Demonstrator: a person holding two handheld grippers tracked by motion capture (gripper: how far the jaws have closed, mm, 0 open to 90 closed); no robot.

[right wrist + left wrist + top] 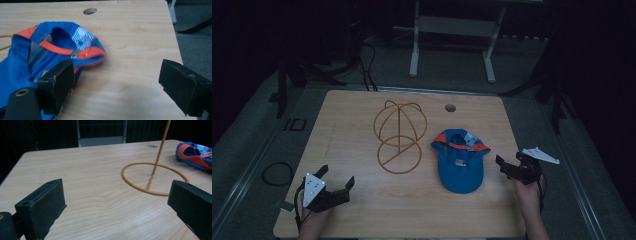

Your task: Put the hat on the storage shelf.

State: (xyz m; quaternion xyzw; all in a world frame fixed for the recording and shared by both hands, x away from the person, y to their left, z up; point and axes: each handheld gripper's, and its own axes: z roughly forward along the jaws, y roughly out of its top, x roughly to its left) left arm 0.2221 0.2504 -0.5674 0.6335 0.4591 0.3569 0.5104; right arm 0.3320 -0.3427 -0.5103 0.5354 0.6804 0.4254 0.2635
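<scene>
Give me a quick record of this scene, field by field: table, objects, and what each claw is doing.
Table: light wooden table, cable hole near far edge
Cap: blue and orange cap, lying right of centre
Stand: yellow wire stand, upright, left of the cap
Left claw: open, empty, near front left corner
Right claw: open, empty, beside the cap

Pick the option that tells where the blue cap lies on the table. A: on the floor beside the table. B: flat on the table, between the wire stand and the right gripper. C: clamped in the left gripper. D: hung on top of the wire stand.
B: the blue cap lies on the table, right of the wire stand and left of the open right gripper.
</scene>
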